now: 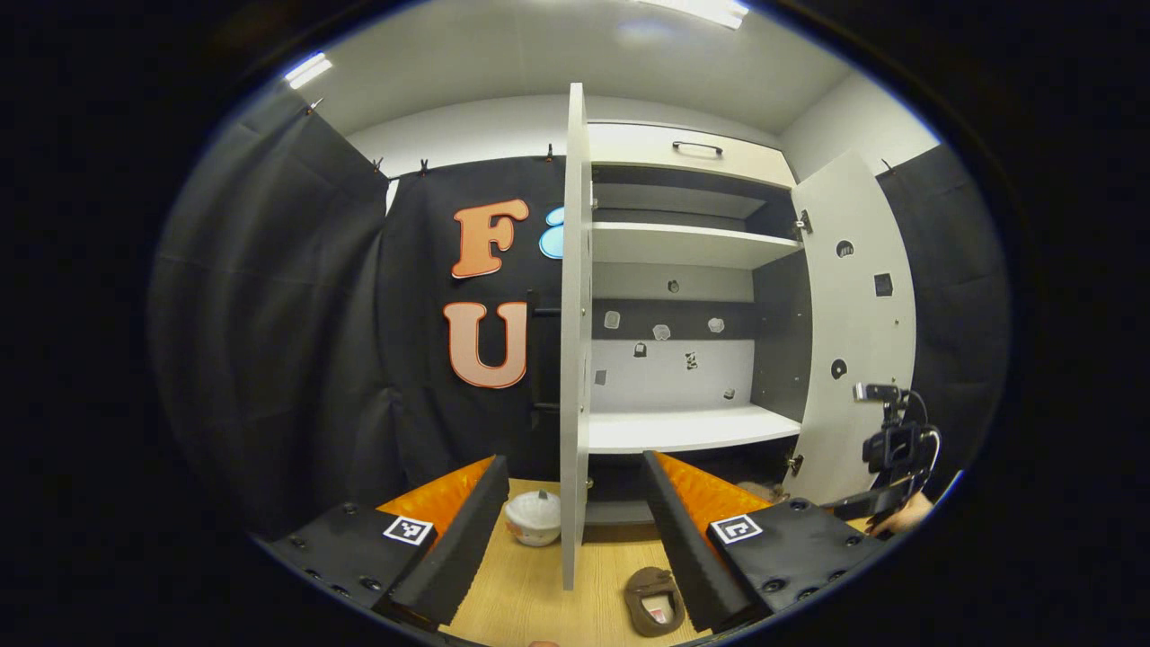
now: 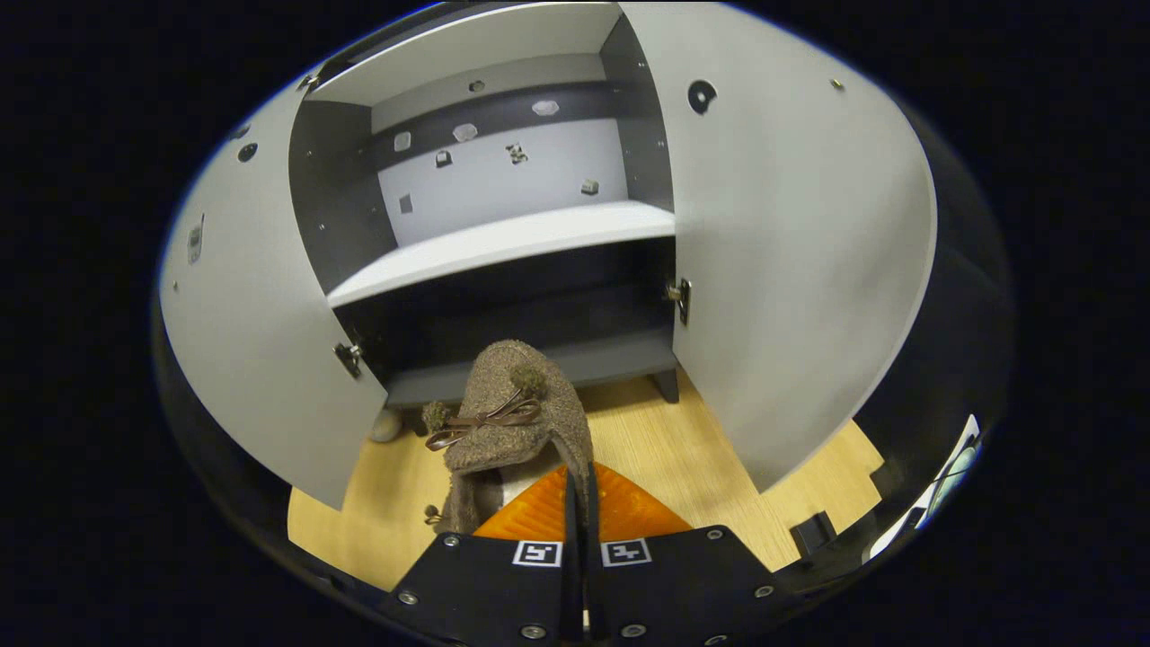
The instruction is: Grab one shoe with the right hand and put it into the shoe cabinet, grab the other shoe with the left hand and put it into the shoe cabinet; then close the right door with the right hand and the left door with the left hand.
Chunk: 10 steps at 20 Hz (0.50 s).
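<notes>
While the shoe cabinet (image 1: pixel 683 296) stands with both doors swung wide, the left claw (image 1: pixel 570 530) waits low in front of it with its two fingers far apart and nothing between them. Below it is a light wooden floor (image 1: pixel 539 593). On that floor, in the left gripper view, a brown slipper (image 1: pixel 654 600) lies with its opening facing up, just beside the bottom edge of the left door (image 1: pixel 575 341). A small white round thing (image 1: pixel 533 517) sits on the floor on the other side of that door, near the black cloth wall (image 1: pixel 287 341). Up high are a pale ceiling (image 1: pixel 539 54) and bright strip lights (image 1: pixel 308 68). Inside the cabinet are white shelves (image 1: pixel 687 429) and a grey and white back wall with little stickers. At the far right of this view, the other claw (image 1: pixel 894 449) shows near the right door (image 1: pixel 858 314), with a hand (image 1: pixel 903 517) under it.

In the right gripper view, the right claw (image 2: pixel 579 490) is squeezed together on the back edge of a second brown slipper (image 2: pixel 508 413). This fuzzy slipper has a thin brown bow (image 2: pixel 485 420). It is held up above the wooden floor, just in front of the dark bottom space (image 2: pixel 521 314) of the cabinet.
</notes>
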Each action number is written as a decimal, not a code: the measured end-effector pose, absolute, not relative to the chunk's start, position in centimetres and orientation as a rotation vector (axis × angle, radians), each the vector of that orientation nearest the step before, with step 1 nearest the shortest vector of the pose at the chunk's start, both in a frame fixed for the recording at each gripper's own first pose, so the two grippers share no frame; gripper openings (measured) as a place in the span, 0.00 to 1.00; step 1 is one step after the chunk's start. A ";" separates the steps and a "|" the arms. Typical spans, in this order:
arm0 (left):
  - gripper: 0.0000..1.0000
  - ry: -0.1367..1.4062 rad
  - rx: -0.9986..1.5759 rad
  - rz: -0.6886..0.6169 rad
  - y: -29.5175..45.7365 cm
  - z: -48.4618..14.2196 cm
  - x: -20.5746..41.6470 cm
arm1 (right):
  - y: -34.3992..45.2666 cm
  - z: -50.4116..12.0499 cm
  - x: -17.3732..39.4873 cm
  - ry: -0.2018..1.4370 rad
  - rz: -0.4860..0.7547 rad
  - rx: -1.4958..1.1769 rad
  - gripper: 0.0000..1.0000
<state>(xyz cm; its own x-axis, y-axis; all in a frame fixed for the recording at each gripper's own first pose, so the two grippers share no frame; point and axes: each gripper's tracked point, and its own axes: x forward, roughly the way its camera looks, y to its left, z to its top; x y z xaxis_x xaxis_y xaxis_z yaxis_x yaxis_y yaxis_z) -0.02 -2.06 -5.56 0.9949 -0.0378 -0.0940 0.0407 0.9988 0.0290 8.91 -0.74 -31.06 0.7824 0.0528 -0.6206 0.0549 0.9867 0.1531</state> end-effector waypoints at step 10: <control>0.96 0.135 -0.019 -0.087 -3.6 -7.4 0.0 | 1.3 -14.7 26.4 0.437 0.001 0.176 0.01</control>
